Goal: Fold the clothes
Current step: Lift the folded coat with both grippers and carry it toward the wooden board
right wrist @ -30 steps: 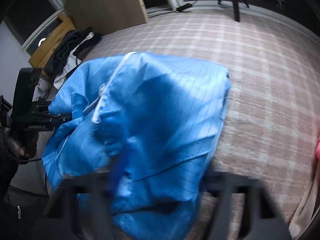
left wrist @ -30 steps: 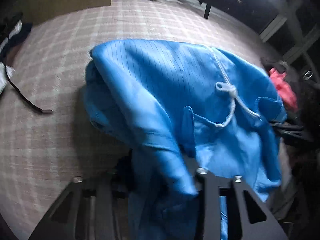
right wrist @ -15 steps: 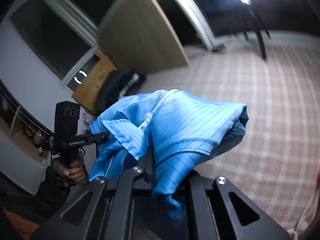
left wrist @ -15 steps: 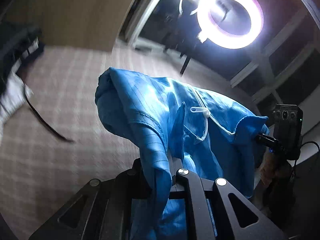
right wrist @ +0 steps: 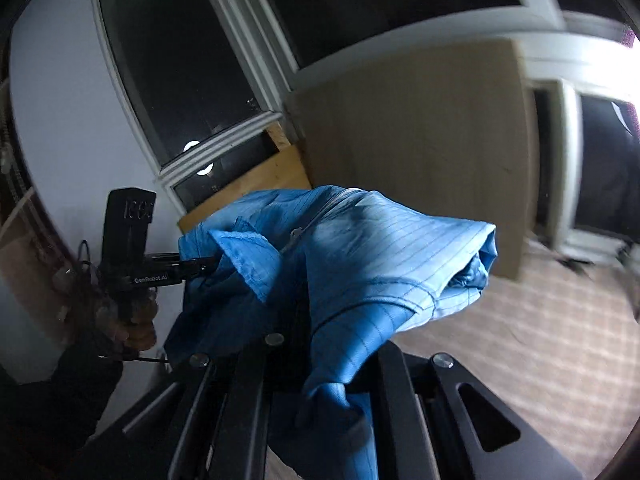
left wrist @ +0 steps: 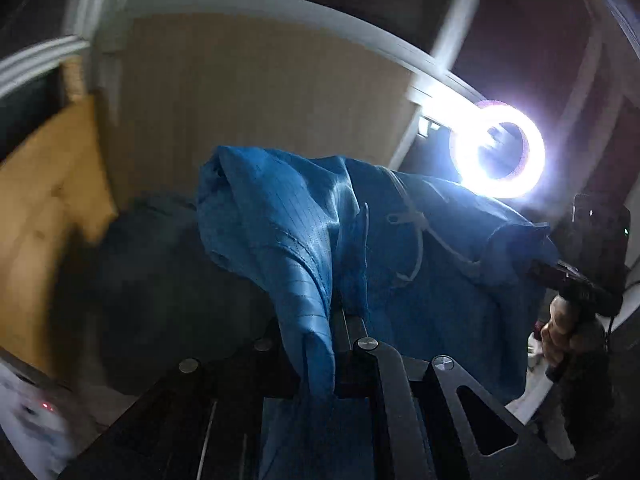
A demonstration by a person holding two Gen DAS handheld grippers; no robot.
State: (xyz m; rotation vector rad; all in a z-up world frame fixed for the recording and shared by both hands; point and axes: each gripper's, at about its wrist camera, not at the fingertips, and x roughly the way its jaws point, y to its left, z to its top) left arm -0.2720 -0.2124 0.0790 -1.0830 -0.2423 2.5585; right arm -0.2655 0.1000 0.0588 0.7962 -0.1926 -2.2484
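Note:
A blue pinstriped garment (left wrist: 288, 240) with a white zipper hangs in the air, stretched between both grippers. My left gripper (left wrist: 340, 314) is shut on one bunched edge of it, and the cloth drapes down over the fingers. At the right of the left wrist view, my right gripper (left wrist: 538, 266) bites the other corner, with a person's hand (left wrist: 560, 332) on its handle. In the right wrist view the garment (right wrist: 380, 248) spills over my right gripper (right wrist: 308, 320), which is shut on a fold. My left gripper (right wrist: 200, 262) pinches the far collar edge there.
A bright ring light (left wrist: 498, 156) glares at the upper right. A pale wooden board (right wrist: 420, 140) leans against the wall under dark windows (right wrist: 180, 60). The plaid surface (right wrist: 540, 340) lies below at the right. An orange wooden panel (left wrist: 40, 220) stands at the left.
Both grippers have risen fast with the garment, lifting it off the plaid surface. The views now tilt up toward the wall, board and ring light.

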